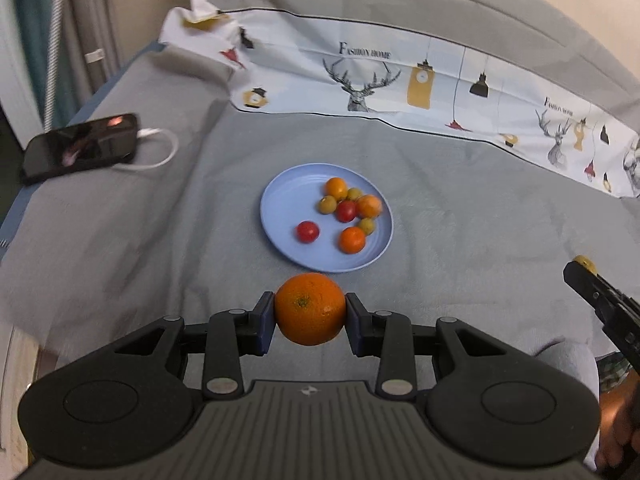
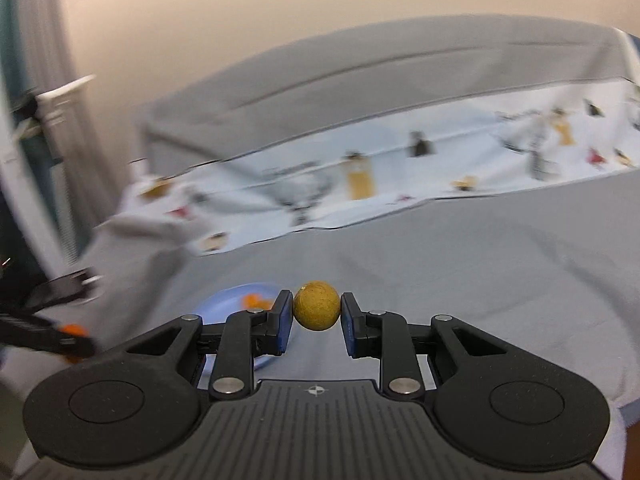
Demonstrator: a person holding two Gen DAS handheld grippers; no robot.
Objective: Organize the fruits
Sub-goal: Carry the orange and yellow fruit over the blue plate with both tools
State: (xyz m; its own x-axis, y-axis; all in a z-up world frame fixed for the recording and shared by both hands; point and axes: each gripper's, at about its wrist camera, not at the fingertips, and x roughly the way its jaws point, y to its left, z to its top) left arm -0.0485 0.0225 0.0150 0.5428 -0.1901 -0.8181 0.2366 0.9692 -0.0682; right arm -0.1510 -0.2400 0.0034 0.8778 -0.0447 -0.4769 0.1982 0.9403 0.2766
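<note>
My left gripper (image 1: 310, 314) is shut on a large orange (image 1: 310, 309), held just in front of the near rim of a light blue plate (image 1: 286, 196). The plate lies on the grey sheet and holds several small fruits: red tomatoes (image 1: 307, 232), small oranges (image 1: 352, 239) and yellow-green ones (image 1: 327, 204). My right gripper (image 2: 316, 314) is shut on a small yellow-brown round fruit (image 2: 317, 305), held above the sheet to the right of the plate (image 2: 232, 296). In the left wrist view the right gripper (image 1: 584, 270) shows at the right edge, with the yellow fruit at its tip.
A black phone (image 1: 80, 148) with a white cable (image 1: 160, 152) lies at the left on the grey sheet. A white patterned cloth (image 1: 400, 84) lies across the back. The bed edge runs along the left side. The right wrist view is motion-blurred.
</note>
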